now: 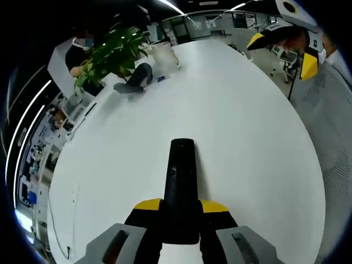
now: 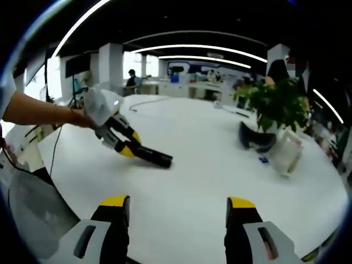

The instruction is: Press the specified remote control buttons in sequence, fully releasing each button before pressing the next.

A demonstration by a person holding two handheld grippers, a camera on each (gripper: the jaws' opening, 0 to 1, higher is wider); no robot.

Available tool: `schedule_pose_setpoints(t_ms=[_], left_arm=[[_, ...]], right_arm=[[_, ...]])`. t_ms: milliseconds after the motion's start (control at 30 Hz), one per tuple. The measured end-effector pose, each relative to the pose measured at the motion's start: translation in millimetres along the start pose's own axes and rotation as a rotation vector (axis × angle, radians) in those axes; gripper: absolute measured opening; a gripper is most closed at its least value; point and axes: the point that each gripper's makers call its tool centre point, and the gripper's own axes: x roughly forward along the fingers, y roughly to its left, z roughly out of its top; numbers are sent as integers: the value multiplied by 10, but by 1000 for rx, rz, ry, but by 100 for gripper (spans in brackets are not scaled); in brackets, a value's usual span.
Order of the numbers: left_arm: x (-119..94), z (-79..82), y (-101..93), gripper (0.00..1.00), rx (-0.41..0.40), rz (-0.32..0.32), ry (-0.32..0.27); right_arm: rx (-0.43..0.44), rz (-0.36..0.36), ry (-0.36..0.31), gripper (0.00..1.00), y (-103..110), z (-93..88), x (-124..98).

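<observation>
left gripper (image 1: 180, 212): yellow-tipped black jaws closed against both sides of the slim black rectangular remote control (image 1: 180, 184); seen in the right gripper view (image 2: 132, 147) carried by a person's hand (image 2: 82, 118).
remote control: gripped at its near end, far end pointing away over the broad white oval table (image 1: 247, 137); in the right gripper view (image 2: 155, 157) lying low at the tabletop, contact with surface unclear.
right gripper (image 2: 179, 212): jaws spread wide, nothing between them, hovering above bare table (image 2: 187, 181), well apart from the remote.
leafy green potted plant (image 2: 275, 104): standing at the far side of the table; also in the left gripper view (image 1: 110, 55).
dark curved object (image 2: 254, 138): resting just beside the plant.
clear plastic container (image 2: 289, 151): near the dark object.
</observation>
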Motion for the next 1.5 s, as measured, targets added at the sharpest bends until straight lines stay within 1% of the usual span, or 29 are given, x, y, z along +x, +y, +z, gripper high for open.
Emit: schedule_pose_setpoints(t_ms=[233,300,400,533,667,767,867,967,1000,1133,1167,1233,1300,1400,1467,1500], left_arm=[[73,-56,344,23,33,62,15],[102,-76,412,23,32,78,22],[152,-90,495,23,68,105,35],[202,-103,569,23,92,117,44],[240,-136,669,23,132,126,68],[280,-148,714,23,141,117,74],[327,-210,781,23,168,114,105],[352,-254,861,23,172,115,118],[354,-251,895,24,160,114,111],[357,-267,927,24,142,95,102],[360,-267,920,24,130,81,97],[349,-273,922,24,115,77,91],[354,-263,917,24,132,79,82],[358,-247,909,24,147,111,83],[365,-243,919,23,123,142,85],[375,-241,914,21,130,144,82]], right_arm=[[1,-3,13,69,-8,-27,9],[1,-3,20,68,-6,-38,13],[4,-3,22,68,-10,-43,10],[8,-5,27,68,-16,-54,12],[15,-12,36,67,-34,-71,15],[20,-15,40,67,-47,-77,19],[20,-16,46,67,-52,-84,21],[19,-15,48,67,-50,-85,22],[19,-14,53,67,-48,-94,26],[17,-14,58,66,-42,-98,28],[15,-14,59,66,-40,-101,29],[16,-13,62,67,-38,-104,33],[16,-12,68,67,-37,-115,39],[16,-5,76,67,-21,-128,45],[10,-3,76,67,-12,-127,46],[9,-2,77,67,-7,-126,45]])
